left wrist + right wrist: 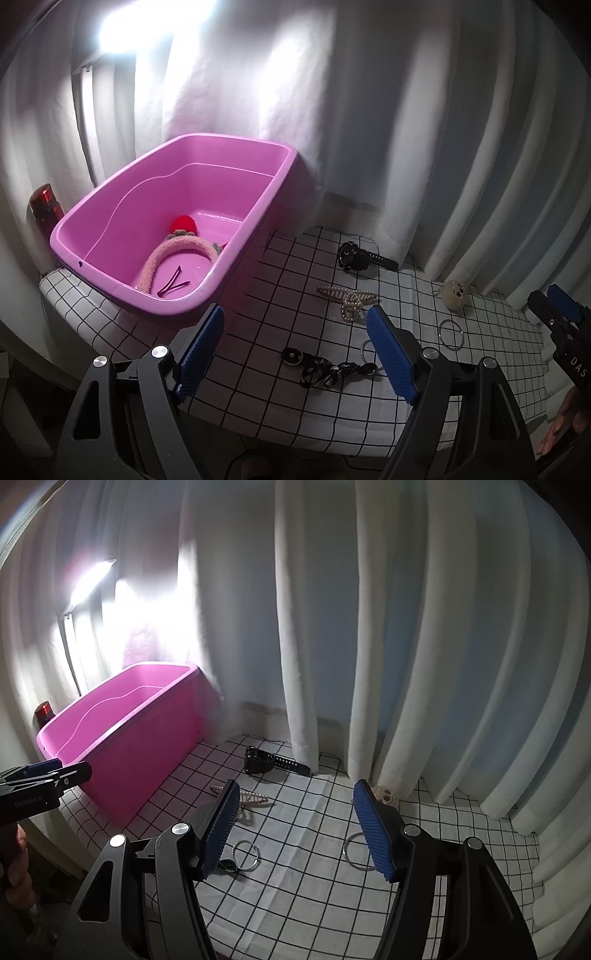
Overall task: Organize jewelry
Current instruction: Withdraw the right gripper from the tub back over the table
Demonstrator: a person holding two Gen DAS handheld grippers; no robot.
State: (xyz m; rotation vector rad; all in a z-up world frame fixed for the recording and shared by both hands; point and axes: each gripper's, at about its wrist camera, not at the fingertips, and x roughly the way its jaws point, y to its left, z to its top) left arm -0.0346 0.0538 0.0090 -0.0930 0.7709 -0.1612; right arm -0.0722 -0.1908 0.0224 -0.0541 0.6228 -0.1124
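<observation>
Left gripper [295,347] and right gripper [291,827] are both hovering with fingers spread and empty above the checked cloth [317,886], ready for a pick. Watch [360,256], pearl claw clip [349,297] and rings [450,334] are lying loose; the headband [177,254] is already resting in the pink tub [122,284], apparently the collecting bin.

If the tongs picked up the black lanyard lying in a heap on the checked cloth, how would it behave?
The black lanyard would probably go limp and dangle, since it lies in loose tangled loops. It looks light, being thin strap. The round clip at its end may swing, and a loop could snag the metal ring lying right beside it.
</observation>
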